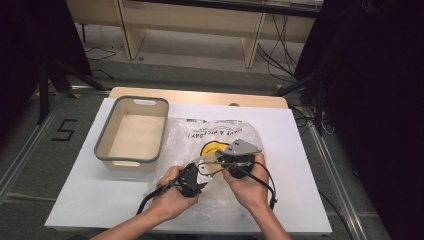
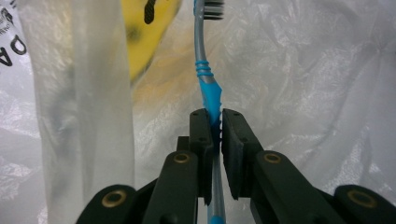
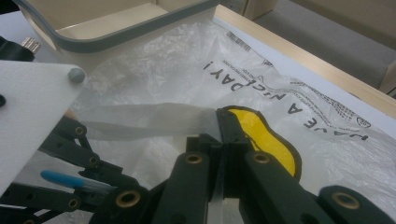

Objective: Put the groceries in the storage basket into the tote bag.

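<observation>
A clear plastic bag (image 1: 220, 135) with a yellow smiley and black lettering lies crumpled on the white table. My left gripper (image 2: 217, 122) is shut on the blue part of a grey-and-blue toothbrush (image 2: 204, 60), whose bristled head points away over the bag (image 2: 303, 70). My right gripper (image 3: 218, 126) is shut on the bag's handle strip (image 3: 149, 119), pulled taut. In the high view the left gripper (image 1: 196, 175) and right gripper (image 1: 226, 161) are close together above the bag's near side. The right gripper view has the toothbrush's blue end (image 3: 60, 178) at lower left.
A beige basket with a grey rim (image 1: 104, 132) stands empty at the table's left, beside the bag; its corner (image 3: 116, 35) is near in the right gripper view. The table's wooden far edge (image 1: 200, 95) lies behind. White surface (image 1: 90, 190) is bare at front left.
</observation>
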